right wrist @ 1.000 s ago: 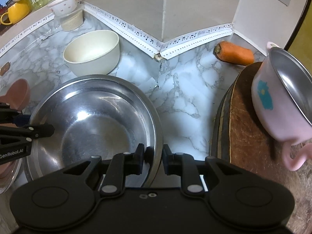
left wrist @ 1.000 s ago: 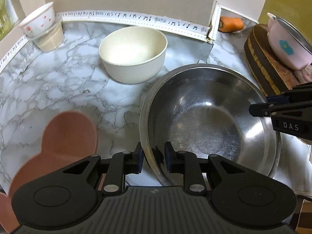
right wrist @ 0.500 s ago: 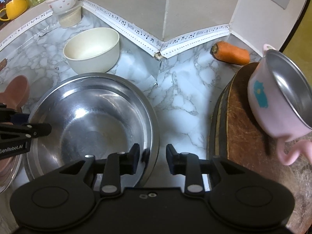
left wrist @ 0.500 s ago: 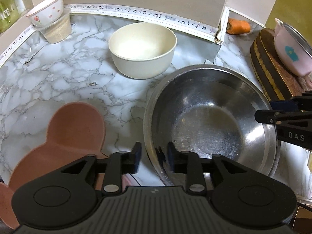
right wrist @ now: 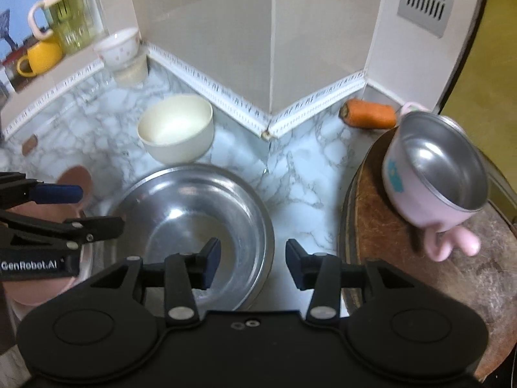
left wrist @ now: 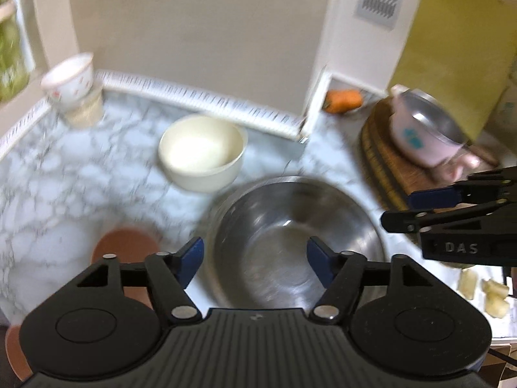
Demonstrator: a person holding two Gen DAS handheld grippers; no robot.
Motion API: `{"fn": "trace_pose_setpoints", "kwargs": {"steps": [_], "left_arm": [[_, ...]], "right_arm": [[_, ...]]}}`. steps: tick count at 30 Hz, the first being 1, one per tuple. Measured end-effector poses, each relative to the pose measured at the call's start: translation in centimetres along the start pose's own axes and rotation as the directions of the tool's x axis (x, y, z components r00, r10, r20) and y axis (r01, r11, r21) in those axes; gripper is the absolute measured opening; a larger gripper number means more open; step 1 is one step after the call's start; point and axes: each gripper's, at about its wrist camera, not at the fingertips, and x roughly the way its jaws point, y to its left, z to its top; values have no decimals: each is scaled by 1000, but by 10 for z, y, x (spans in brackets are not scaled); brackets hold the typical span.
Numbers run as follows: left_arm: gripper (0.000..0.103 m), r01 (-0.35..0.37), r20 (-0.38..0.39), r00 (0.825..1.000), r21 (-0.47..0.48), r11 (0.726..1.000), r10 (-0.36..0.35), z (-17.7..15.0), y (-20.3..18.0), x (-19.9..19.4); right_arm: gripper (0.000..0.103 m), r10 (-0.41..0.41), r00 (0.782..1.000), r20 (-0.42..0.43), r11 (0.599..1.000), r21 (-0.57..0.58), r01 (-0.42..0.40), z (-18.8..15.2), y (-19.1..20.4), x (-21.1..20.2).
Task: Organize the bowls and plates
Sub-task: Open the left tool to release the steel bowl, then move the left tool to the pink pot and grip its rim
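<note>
A large steel bowl (left wrist: pixel 290 236) (right wrist: pixel 194 223) sits on the marble counter (left wrist: pixel 64 168). My left gripper (left wrist: pixel 255 260) is open and raised above its near rim, holding nothing. My right gripper (right wrist: pixel 253 263) is open over the bowl's right rim, also empty. A cream bowl (left wrist: pixel 202 150) (right wrist: pixel 176 127) stands behind the steel bowl. A brown bear-shaped plate (left wrist: pixel 124 247) (right wrist: pixel 76 177) lies to the left. A pink steel-lined cup bowl (left wrist: pixel 423 129) (right wrist: pixel 433 174) rests tilted on a round wooden board (right wrist: pixel 404 252).
A small white flowered bowl (left wrist: pixel 68 77) (right wrist: pixel 118 47) sits on a beige cup in the far left corner. A carrot (left wrist: pixel 344 98) (right wrist: pixel 368 113) lies by the wall. A yellow mug (right wrist: pixel 40 56) and green jug (right wrist: pixel 68 22) stand on the sill.
Both grippers have opened, let go of the steel bowl's rim and pulled up and back. The bowl now rests on the counter.
</note>
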Motion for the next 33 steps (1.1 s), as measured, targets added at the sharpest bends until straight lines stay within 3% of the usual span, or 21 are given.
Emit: {"fn": "trace_pose_setpoints", "kwargs": {"steps": [10, 14, 19, 23, 30, 32, 33], "left_arm": [[78, 104, 77, 991, 40, 994, -107, 58, -61, -7], [79, 138, 78, 987, 70, 988, -143, 85, -96, 8], [79, 178, 50, 982, 86, 980, -183, 110, -136, 37], [79, 168, 38, 984, 121, 978, -174, 124, -164, 64], [78, 175, -45, 984, 75, 982, -171, 130, -180, 111], [69, 165, -57, 985, 84, 983, -160, 130, -184, 120], [60, 168, -68, 984, 86, 982, -163, 130, -185, 124]], "right_arm": [[64, -61, 994, 89, 996, 66, 55, 35, -62, -48], [71, -116, 989, 95, 988, 115, 105, 46, -102, -51], [72, -172, 983, 65, 966, 205, 155, 52, -152, -38], [64, -181, 983, 19, 948, 268, 170, 49, -185, -21], [48, -169, 985, -45, 932, 318, 174, 45, -214, 9], [41, -155, 987, -51, 933, 321, 163, 43, -215, 14], [38, -151, 987, -56, 934, 318, 161, 43, -215, 17]]}}
